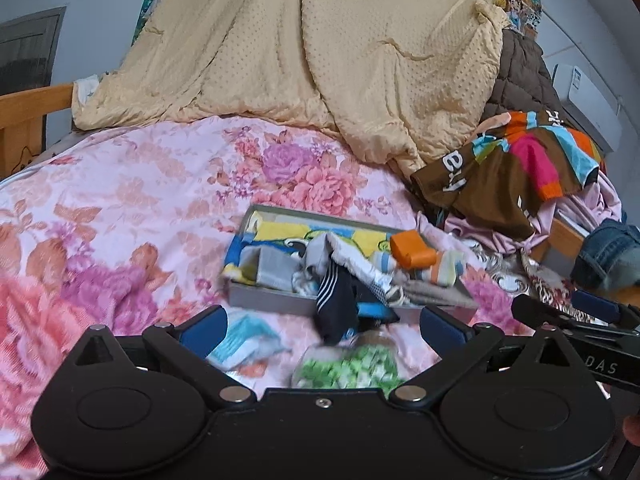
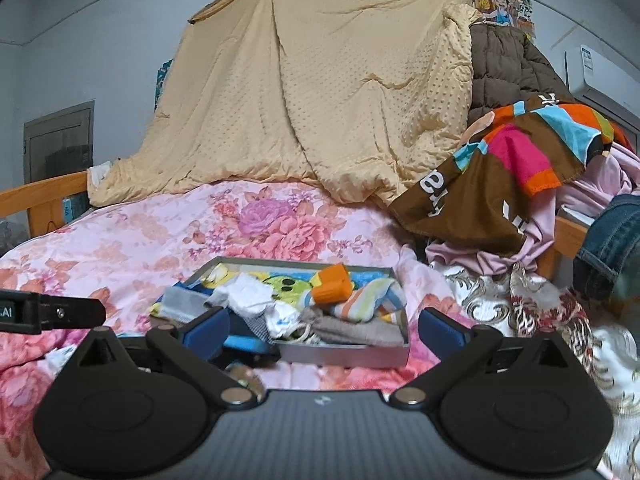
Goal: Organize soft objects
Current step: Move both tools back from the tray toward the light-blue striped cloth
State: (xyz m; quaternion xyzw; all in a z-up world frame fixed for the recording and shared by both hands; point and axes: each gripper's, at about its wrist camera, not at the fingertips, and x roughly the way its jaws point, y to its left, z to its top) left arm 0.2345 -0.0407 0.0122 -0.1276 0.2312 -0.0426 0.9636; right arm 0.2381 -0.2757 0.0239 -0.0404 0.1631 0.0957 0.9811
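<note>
A shallow grey tray (image 1: 264, 300) (image 2: 344, 354) lies on the floral bedspread (image 1: 120, 208), filled with socks and small cloths. An orange block (image 1: 412, 250) (image 2: 332, 286) rests on top of the pile. A dark sock with white stripes (image 1: 334, 304) hangs over the tray's near wall. In front of the tray lie a light blue sock (image 1: 240, 342) and a green-and-white patterned cloth (image 1: 352, 368). My left gripper (image 1: 322, 330) is open over these loose pieces, holding nothing. My right gripper (image 2: 324, 330) is open just before the tray's near wall, also empty.
A tan quilt (image 2: 320, 100) hangs at the head of the bed. Piled at the right are a brown multicoloured cloth (image 2: 500, 184), pink garments (image 2: 520, 256) and jeans (image 2: 612, 240). A wooden bed rail (image 1: 28, 108) runs along the left.
</note>
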